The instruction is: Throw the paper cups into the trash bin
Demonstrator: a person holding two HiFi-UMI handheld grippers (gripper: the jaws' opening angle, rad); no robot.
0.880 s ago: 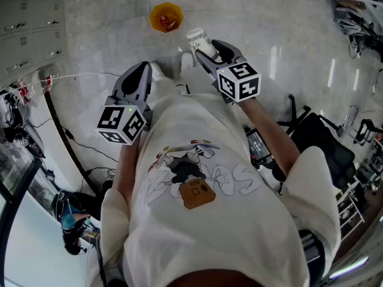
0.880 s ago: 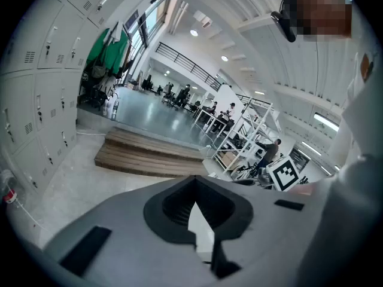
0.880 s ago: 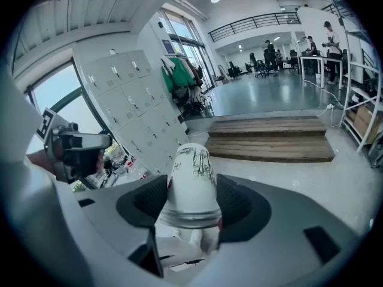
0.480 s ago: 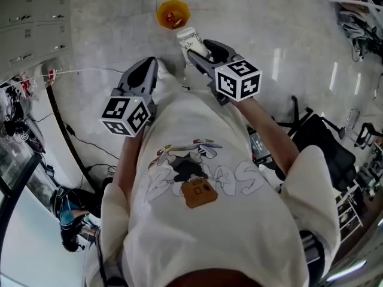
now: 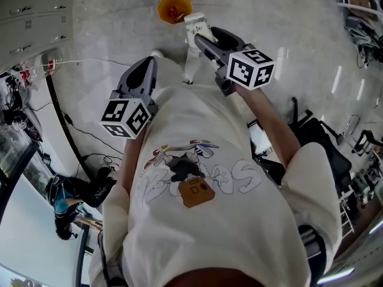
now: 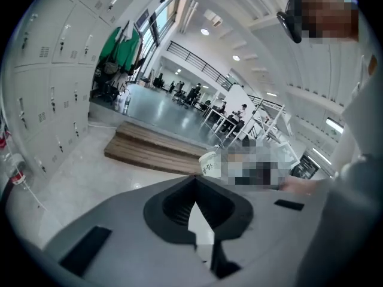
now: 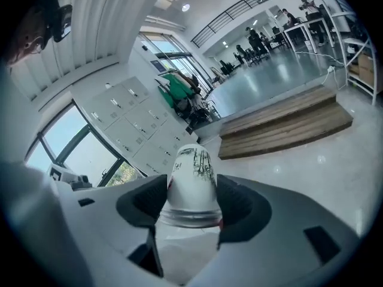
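Note:
A white paper cup (image 5: 197, 26) with dark print sits upside down between the jaws of my right gripper (image 5: 206, 40), which is shut on it near its rim. The right gripper view shows the cup (image 7: 191, 178) pinched on both sides. An orange trash bin (image 5: 174, 8) stands on the pale floor just beyond and left of the cup, with something red inside. My left gripper (image 5: 147, 72) hangs lower left, jaws together and empty. From the left gripper (image 6: 194, 181) view, the same cup (image 6: 210, 163) shows past its tips.
Grey lockers (image 5: 36, 11) line the far left wall, with a cable (image 5: 72, 137) trailing over the floor below them. A black chair (image 5: 317, 142) and metal racks stand at the right. A low wooden platform (image 7: 287, 127) lies ahead across the floor.
My right gripper has carried the cup forward and a little right, closer to the orange bin. The left gripper has shifted only slightly.

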